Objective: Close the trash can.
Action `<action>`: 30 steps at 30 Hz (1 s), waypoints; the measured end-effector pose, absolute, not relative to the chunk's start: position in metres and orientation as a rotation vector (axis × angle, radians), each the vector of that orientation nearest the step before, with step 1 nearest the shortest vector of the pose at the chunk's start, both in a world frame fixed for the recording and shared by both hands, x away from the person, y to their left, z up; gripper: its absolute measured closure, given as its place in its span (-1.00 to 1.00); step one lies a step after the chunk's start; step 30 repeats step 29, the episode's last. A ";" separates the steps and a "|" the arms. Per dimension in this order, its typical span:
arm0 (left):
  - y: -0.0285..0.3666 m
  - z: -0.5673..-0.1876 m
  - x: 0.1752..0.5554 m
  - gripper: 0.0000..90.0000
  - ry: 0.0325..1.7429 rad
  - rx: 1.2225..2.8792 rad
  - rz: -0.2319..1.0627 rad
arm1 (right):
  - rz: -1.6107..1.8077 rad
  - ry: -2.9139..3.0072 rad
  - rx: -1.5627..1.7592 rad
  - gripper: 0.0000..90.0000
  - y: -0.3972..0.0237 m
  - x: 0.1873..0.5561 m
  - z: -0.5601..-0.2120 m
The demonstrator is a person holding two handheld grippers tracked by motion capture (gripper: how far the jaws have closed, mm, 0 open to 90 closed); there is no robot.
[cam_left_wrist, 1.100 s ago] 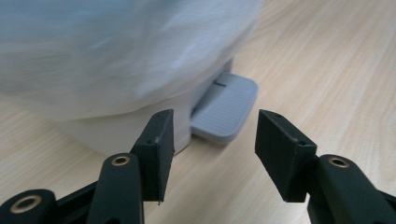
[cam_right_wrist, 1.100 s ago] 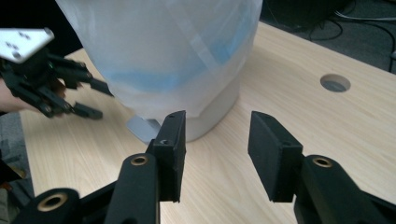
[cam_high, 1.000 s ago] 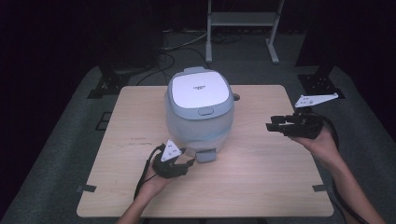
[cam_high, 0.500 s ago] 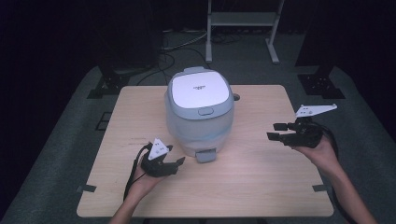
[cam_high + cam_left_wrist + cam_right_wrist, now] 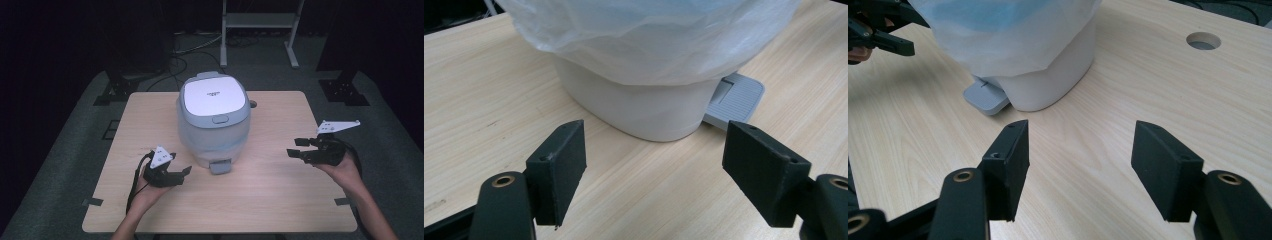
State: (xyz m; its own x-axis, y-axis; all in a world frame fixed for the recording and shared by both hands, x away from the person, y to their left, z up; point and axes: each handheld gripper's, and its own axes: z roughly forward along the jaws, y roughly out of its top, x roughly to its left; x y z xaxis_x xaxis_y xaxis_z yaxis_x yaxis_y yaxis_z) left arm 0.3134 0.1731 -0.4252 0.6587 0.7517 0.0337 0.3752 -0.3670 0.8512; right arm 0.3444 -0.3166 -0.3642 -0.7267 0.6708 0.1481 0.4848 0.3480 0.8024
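Wood desk (image 5: 280, 210): pale wood-grain top, rounded corners, standing on dark carpet; a round cable hole (image 5: 1203, 40) sits near its far edge.
Bin (image 5: 214, 117): white pedal bin on the desk, midway between the side edges and nearer the far edge than the near one; flat white lid shut, a thin translucent liner bag (image 5: 649, 35) bunched over its body.
Pedal (image 5: 220, 167): grey ribbed foot pedal jutting from the base of the bin toward the near edge, resting on the desk.
Left hand-held gripper (image 5: 181, 173): held in the person's left hand (image 5: 147, 192) near the near-left part of the desk, just beside the bin's base but not touching it; released, its 2 black jaws spread wide with nothing between them, pointing at the bin's lower body.
Right hand-held gripper (image 5: 296, 148): held in the right hand (image 5: 345, 170) close to the right edge, well apart from the bin; released, 2 jaws apart and empty, aimed toward the bin and pedal.
Grey plate (image 5: 338, 125): 3-cornered, on top of the right hand-held gripper.
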 end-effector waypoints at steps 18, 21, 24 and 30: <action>0.193 -0.432 0.310 -0.58 0.914 1.963 0.537 | 1.339 2.392 1.073 -0.19 -0.317 0.335 -0.391; 0.196 -0.437 0.309 -0.58 0.936 1.957 0.531 | 1.324 2.399 1.066 -0.19 -0.315 0.332 -0.396; 0.199 -0.439 0.308 -0.58 0.941 1.951 0.535 | 1.318 2.404 1.065 -0.20 -0.314 0.330 -0.399; 0.199 -0.440 0.307 -0.58 0.939 1.954 0.543 | 1.324 2.402 1.064 -0.20 -0.314 0.328 -0.402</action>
